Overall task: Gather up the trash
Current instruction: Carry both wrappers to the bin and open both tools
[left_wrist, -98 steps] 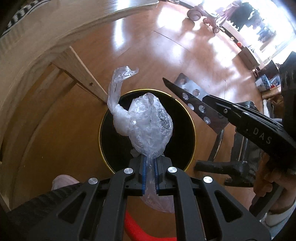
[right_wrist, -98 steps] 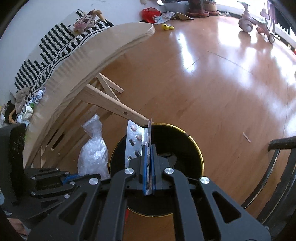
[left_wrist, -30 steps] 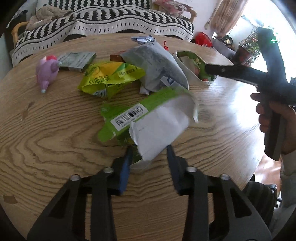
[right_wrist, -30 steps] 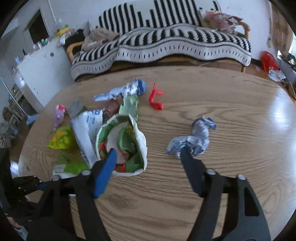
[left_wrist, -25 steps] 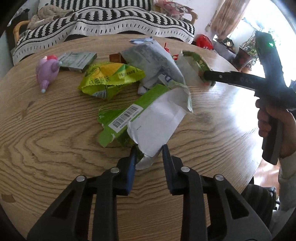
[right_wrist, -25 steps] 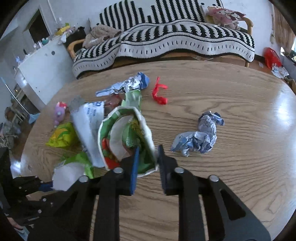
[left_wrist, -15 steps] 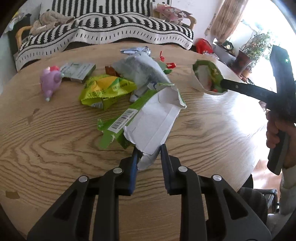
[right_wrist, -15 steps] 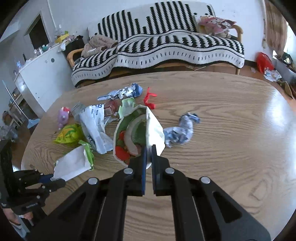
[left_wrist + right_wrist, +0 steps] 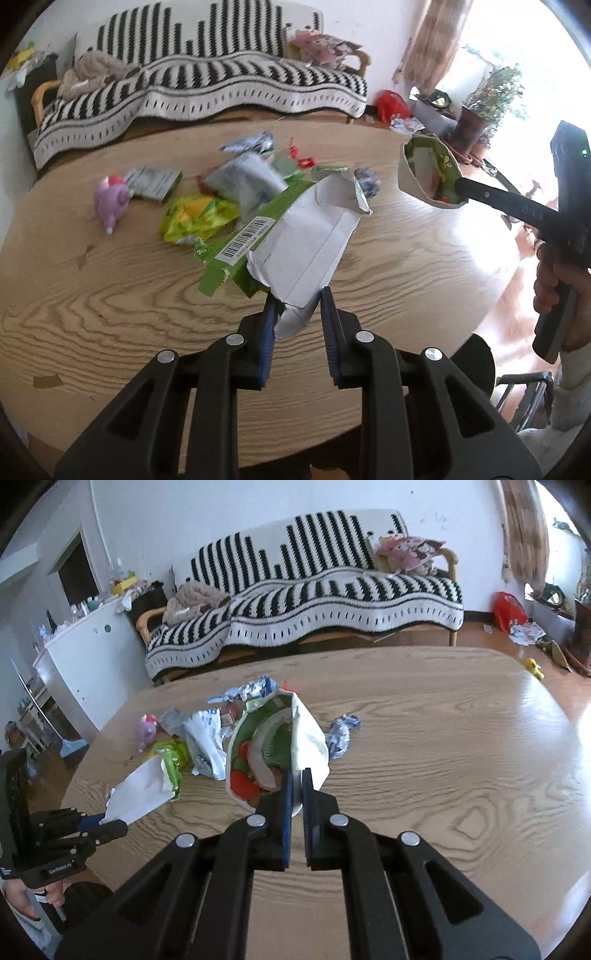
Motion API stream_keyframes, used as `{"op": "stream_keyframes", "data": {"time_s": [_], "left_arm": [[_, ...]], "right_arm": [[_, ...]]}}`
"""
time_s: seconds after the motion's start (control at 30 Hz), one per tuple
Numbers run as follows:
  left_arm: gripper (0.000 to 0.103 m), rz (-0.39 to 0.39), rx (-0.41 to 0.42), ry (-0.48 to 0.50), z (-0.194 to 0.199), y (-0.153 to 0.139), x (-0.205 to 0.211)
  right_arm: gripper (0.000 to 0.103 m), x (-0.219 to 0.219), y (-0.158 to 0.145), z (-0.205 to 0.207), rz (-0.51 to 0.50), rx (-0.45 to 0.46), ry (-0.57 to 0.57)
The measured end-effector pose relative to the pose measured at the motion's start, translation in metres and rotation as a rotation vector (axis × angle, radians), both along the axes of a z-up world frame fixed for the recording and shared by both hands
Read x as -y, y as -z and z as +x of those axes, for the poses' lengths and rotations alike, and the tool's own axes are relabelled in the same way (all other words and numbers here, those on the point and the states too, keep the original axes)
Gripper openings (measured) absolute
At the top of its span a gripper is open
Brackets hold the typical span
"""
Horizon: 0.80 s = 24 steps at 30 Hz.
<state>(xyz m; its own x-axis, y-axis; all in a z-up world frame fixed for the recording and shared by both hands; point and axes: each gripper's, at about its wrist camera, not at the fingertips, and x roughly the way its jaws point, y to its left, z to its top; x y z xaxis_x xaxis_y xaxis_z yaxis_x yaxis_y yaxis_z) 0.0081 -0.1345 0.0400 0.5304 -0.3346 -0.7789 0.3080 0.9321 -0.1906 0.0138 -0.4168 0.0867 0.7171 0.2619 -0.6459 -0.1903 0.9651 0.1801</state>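
Note:
My left gripper (image 9: 297,301) is shut on the torn white end of a flattened green carton (image 9: 295,236) with a barcode, lifted off the wooden table (image 9: 110,295). In the right wrist view the same carton (image 9: 144,790) hangs from the left gripper (image 9: 107,821) at lower left. The right gripper (image 9: 296,775) is shut on the rim of a crushed paper bowl (image 9: 277,753) printed green and red, held above the table (image 9: 443,757). That bowl (image 9: 430,177) and the right gripper (image 9: 460,182) appear at the right of the left wrist view.
Left on the table: a yellow-green snack bag (image 9: 195,218), a white and grey bag (image 9: 207,746), a crumpled foil wrapper (image 9: 341,731), a pink toy (image 9: 109,201), a small green packet (image 9: 153,182) and red scraps (image 9: 304,158). A striped sofa (image 9: 314,602) stands behind.
Both grippers closed on their items and lifted them off the table. The right one carried the bowl to the right; the left one raised the carton and drew back.

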Motion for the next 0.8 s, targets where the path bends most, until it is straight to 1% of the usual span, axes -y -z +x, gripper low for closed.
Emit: {"op": "stream_keyframes", "data": {"time_s": [0.1,0.2,0.33,0.43,0.5,0.63,0.7,0.8], "left_arm": [[0.023,-0.001,0.029,0.042,-0.010,-0.016,0.018],[0.023,-0.005,0.048,0.084,-0.020,-0.026,0.038],[0.023,-0.012,0.041,0.186,-0.044,-0.027,0.094],[0.023,-0.032,0.010,0.283,-0.069,-0.021,0.142],[0.023,-0.040,-0.025,0.361,-0.088,-0.011,0.179],[0.023,-0.035,-0.087,0.477,-0.120,0.009,0.235],[0.023,-0.017,-0.112,0.527,-0.134,0.019,0.261],[0.023,0.010,-0.149,0.575,-0.148,0.038,0.289]], "right_arm": [[0.006,0.013,-0.014,-0.021,0.005,0.029,0.026],[0.006,0.030,-0.028,-0.048,0.009,0.061,0.060],[0.006,0.066,-0.039,-0.099,0.013,0.102,0.139],[0.006,0.100,-0.039,-0.145,0.004,0.109,0.212],[0.006,0.122,-0.037,-0.173,-0.002,0.107,0.259],[0.006,0.172,-0.029,-0.236,-0.005,0.093,0.361],[0.006,0.189,-0.022,-0.257,0.004,0.081,0.396],[0.006,0.213,0.006,-0.290,0.008,0.031,0.454]]}}
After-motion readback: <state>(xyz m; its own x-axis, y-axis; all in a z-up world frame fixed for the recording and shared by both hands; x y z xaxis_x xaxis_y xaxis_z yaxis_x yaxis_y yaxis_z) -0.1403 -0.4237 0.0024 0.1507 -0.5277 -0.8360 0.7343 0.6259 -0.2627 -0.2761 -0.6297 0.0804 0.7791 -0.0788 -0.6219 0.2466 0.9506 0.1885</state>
